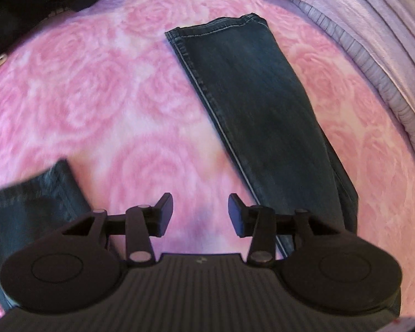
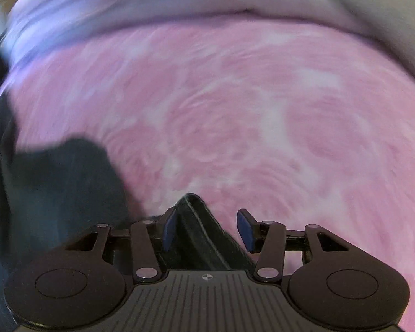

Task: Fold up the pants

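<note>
Left wrist view is showing me the left gripper (image 1: 200, 214) pointing down at the pink blanket (image 1: 102, 96), its jaws standing apart with nothing between them, only bare blanket below. One leg of the jeans (image 1: 251, 105) is lying flat and running from the hem at upper centre down to the lower right of the frame, passing just beside the right-hand pad. A second patch of denim is sitting at lower left, blurred, so I cannot tell whether it is the other leg or the waist end. A lilac sheet (image 1: 373, 33) is bunched along the upper right.

Right wrist view is heavily smeared. I am seeing the right gripper (image 2: 207, 229) with a peaked fold of denim (image 2: 196, 221) rising between its jaws. The left pad is lying against the cloth, but the right pad is standing clear of it, so I am reading this as jaws open around the fold, not clamped. More dark denim is heaped at the left edge.

I am judging this as an early stage: the jeans are spread out, not yet folded, and both hands are coming in to take hold. Next I am needing the right jaws to close on that fold, and the left gripper to shift onto an edge of denim before closing, since it is hovering over blanket only.
</note>
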The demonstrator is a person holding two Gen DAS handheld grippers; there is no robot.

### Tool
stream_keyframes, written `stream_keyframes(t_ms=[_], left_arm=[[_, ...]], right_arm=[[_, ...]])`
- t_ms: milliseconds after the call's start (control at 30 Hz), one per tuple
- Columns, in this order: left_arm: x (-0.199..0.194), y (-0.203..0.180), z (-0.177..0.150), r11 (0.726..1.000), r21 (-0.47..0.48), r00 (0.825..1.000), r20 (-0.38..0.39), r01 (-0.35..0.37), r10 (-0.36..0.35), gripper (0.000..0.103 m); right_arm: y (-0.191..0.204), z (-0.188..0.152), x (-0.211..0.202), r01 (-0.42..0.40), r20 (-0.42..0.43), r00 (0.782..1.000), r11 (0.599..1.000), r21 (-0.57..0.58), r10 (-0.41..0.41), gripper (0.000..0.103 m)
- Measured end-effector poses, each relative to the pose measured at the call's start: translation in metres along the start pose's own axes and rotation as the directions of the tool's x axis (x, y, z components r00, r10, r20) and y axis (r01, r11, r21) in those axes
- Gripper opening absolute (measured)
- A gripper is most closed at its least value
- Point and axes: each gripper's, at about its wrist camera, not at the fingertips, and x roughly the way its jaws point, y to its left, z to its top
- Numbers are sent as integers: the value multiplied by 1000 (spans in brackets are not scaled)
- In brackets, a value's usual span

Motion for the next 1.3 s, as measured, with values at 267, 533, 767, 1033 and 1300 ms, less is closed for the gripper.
stream_keyframes(t_ms=[267, 533, 767, 1033, 1300], left_arm=[[-39, -15, -71, 997, -58, 998, 39, -55, 57, 40], [-41, -53, -90, 997, -73, 998, 55, -35, 40, 41], [-14, -67, -73, 996, -83, 999, 50, -8, 12, 45], [27, -40, 3, 978, -185, 986, 154, 95, -67, 45], [89, 7, 86, 971, -229, 979, 202, 75, -28, 35]], right_arm=[[-51, 15, -34, -195, 124, 973, 981, -8, 194, 2], [-194, -30, -96, 119, 315, 896, 852, 509, -313, 2], [-226, -69, -93, 92, 198, 907, 635, 767, -371, 38], [-173, -132, -140, 127, 119, 923, 581, 804, -366, 45], [-94, -190, -160, 205, 18, 883, 420, 884, -470, 45]])
